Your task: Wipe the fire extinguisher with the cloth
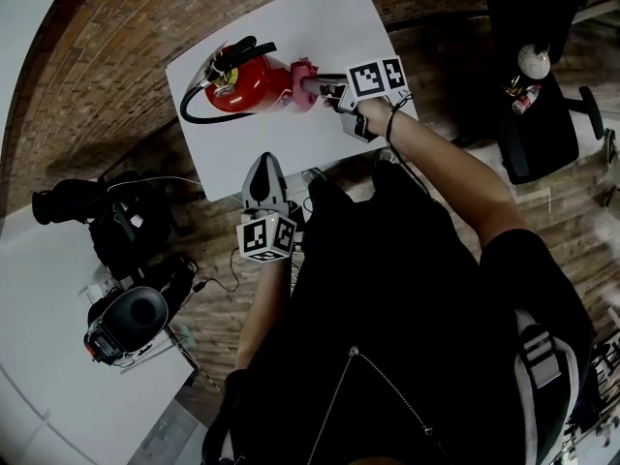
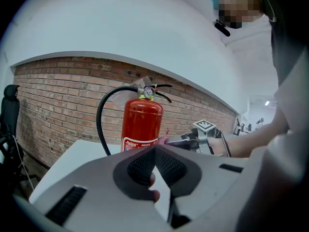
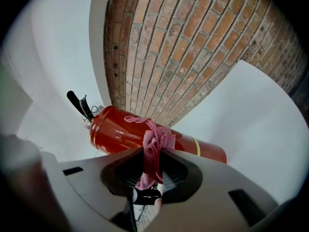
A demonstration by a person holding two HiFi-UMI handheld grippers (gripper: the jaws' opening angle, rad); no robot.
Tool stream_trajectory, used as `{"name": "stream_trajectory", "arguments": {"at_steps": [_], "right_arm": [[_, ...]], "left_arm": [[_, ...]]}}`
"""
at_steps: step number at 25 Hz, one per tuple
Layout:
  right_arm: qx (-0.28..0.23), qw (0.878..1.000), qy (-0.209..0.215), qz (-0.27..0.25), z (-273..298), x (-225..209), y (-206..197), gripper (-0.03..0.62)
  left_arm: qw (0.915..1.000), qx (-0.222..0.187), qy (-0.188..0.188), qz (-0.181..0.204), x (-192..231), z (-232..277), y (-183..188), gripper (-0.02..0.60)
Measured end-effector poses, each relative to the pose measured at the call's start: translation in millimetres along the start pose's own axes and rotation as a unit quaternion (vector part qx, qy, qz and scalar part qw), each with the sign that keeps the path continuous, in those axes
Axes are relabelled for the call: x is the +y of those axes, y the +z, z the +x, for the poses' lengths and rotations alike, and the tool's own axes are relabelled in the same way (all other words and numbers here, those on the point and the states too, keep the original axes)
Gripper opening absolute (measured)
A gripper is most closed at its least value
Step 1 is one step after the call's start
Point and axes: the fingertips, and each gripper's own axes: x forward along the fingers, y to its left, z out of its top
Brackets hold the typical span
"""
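Note:
A red fire extinguisher [image 1: 247,83] stands upright on the white table [image 1: 300,22], its black hose [image 1: 194,114] looping to the left. In the left gripper view the extinguisher [image 2: 141,124] rises straight ahead. My right gripper [image 1: 327,87] is shut on a pink cloth [image 1: 303,72], which is pressed against the cylinder's right side. In the right gripper view the cloth [image 3: 153,146] bunches between the jaws of my right gripper [image 3: 152,154] and lies on the red body [image 3: 116,132]. My left gripper [image 1: 265,163] hovers at the table's near edge; seen in its own view, my left gripper [image 2: 155,148] is shut and empty.
A black office chair [image 1: 538,95] stands to the right of the table. On the brick floor at the left lie a black camera bag [image 1: 121,226] and a round black device [image 1: 131,318]. Another white surface [image 1: 58,386] fills the lower left. A brick wall [image 2: 58,95] runs behind the table.

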Motion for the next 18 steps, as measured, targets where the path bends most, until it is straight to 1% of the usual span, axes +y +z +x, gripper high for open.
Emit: {"name": "stream_trajectory", "arguments": {"at_steps": [11, 18], "right_arm": [[-0.012, 1.0, 0.02, 0.001, -3, 22, 4, 0.101], [-0.024, 0.999, 0.038, 0.001, -7, 43, 10, 0.101]], "left_arm": [[1.0, -0.005, 0.003, -0.004, 1, -3, -1, 0.008], [1.0, -0.007, -0.002, -0.003, -1, -2, 0, 0.008]]}}
